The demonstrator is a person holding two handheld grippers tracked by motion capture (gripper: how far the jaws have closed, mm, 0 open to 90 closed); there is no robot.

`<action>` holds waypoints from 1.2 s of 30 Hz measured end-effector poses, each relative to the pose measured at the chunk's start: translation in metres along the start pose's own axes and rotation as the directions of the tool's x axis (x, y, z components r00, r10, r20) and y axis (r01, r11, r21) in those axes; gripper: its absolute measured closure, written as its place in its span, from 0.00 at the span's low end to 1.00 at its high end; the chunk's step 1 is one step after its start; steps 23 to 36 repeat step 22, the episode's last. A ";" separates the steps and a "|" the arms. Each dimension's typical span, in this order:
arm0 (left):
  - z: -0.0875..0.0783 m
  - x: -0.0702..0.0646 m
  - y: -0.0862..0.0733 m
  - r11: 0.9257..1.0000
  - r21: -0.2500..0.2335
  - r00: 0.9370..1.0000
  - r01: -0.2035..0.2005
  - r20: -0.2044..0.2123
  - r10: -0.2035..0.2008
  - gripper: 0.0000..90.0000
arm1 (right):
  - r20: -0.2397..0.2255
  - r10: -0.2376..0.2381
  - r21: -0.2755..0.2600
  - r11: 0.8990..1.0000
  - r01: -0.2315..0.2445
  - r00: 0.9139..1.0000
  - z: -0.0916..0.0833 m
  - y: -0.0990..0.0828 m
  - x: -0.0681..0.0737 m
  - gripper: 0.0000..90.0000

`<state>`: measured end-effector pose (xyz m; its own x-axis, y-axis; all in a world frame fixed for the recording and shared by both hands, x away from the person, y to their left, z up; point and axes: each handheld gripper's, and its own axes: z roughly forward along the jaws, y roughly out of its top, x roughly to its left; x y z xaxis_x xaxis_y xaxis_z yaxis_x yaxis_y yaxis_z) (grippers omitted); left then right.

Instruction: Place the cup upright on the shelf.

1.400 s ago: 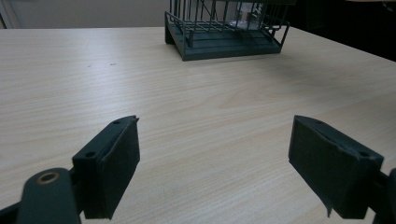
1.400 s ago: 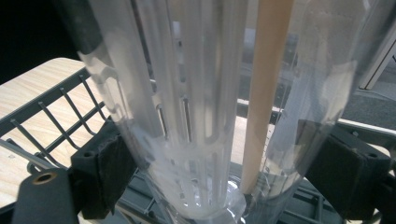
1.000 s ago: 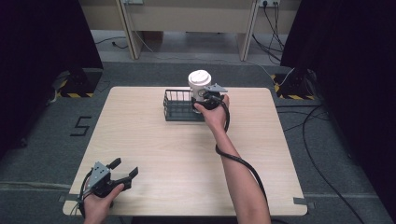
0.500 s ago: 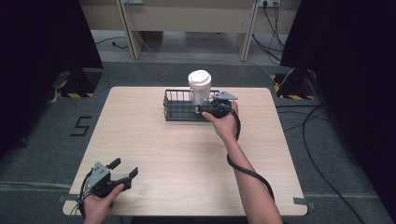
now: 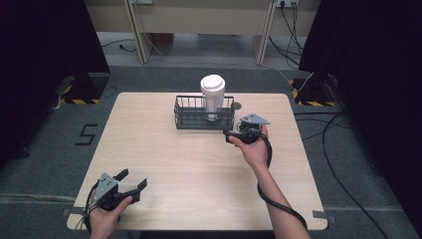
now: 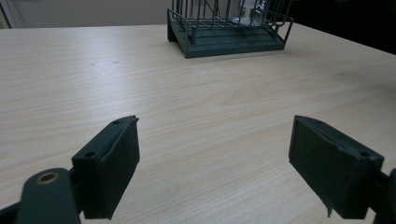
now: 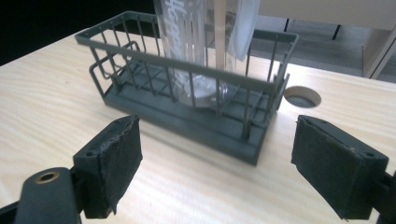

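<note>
Plenty of bare wood to move in: the near half of the worktop [image 5: 199, 184] carries nothing but the left tongs [image 5: 130, 182], parked by the near left corner with jaws spread wide and nothing between them. Right tongs [image 5: 228, 135] sit just off the near right corner of the wire basket [image 5: 204, 119], jaws also wide apart, gripping nothing. That basket is at the far middle of the worktop, close to the far edge, and a clear cup [image 5: 213, 102] with a white lid stands upright inside it, toward its right end. A round cable hole [image 7: 302, 96] is just right of the basket. Grey floor all round, dark curtains both sides.
</note>
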<state>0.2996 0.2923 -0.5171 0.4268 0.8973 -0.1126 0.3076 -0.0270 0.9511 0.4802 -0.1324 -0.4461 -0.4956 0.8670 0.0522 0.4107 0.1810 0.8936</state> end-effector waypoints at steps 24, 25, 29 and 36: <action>0.000 0.000 -0.001 1.000 0.007 1.000 0.001 -0.001 -0.001 0.17 | 0.017 -0.025 0.005 1.000 0.024 1.000 -0.079 -0.078 -0.006 0.20; 0.000 0.000 -0.001 1.000 0.007 1.000 0.001 -0.001 -0.001 0.17 | 0.017 -0.025 0.005 1.000 0.024 1.000 -0.079 -0.078 -0.006 0.20; 0.000 0.000 -0.001 1.000 0.007 1.000 0.001 -0.001 -0.001 0.17 | 0.017 -0.025 0.005 1.000 0.024 1.000 -0.079 -0.078 -0.006 0.20; 0.000 0.000 -0.001 1.000 0.007 1.000 0.001 -0.001 -0.001 0.17 | 0.017 -0.025 0.005 1.000 0.024 1.000 -0.079 -0.078 -0.006 0.20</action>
